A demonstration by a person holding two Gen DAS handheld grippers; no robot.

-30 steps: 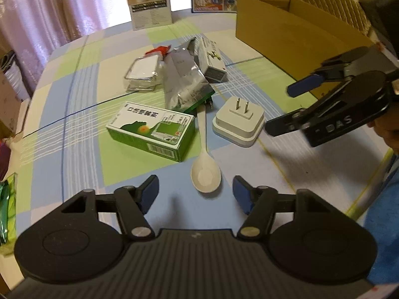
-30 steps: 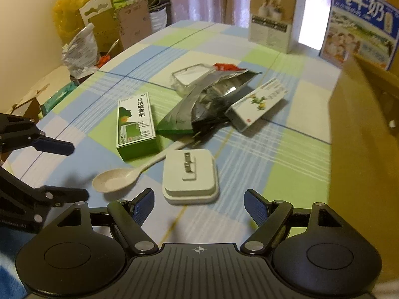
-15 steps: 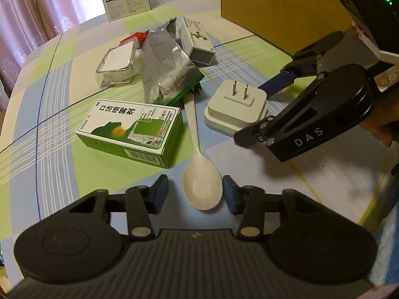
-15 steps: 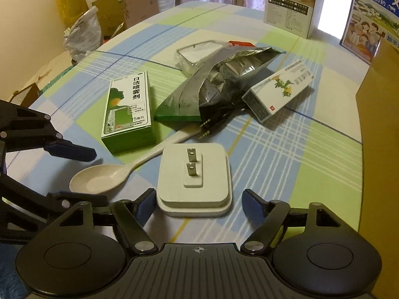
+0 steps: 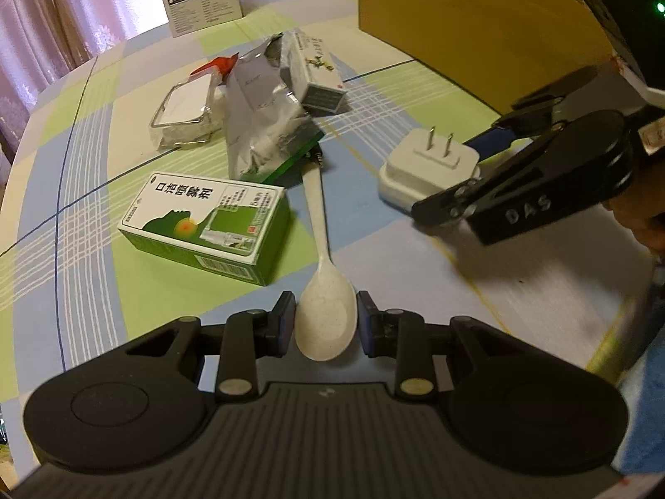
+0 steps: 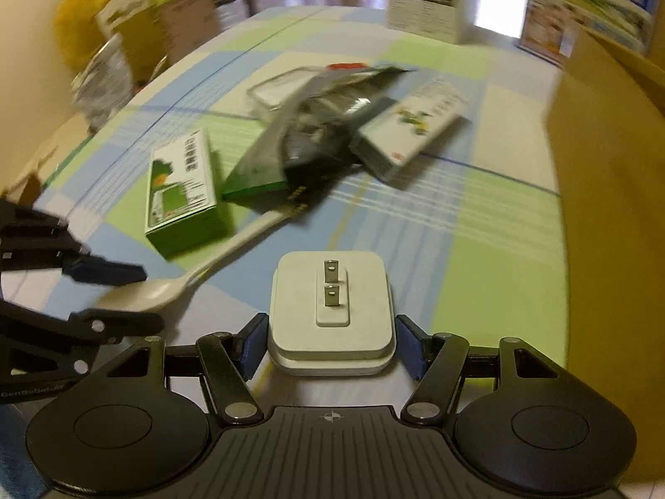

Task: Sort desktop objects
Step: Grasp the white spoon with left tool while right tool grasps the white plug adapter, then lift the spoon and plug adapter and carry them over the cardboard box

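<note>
**Both grippers closing on their picks**

On the checked tablecloth (image 5: 83, 191), a green box (image 5: 203, 224) lies flat at the left, just beside the spoon (image 5: 324, 291). The left gripper (image 5: 326, 324) has its fingers narrowly apart on either side of the spoon's bowl, probably ready to pinch it. A foil bag (image 5: 266, 133) covers the handle's tip. Further right, the right gripper (image 6: 330, 345) has its fingers against the sides of the plug adapter (image 6: 330, 312), prongs up, seemingly clamped. The cardboard box (image 5: 465, 20) behind likely receives sorted items.
</note>
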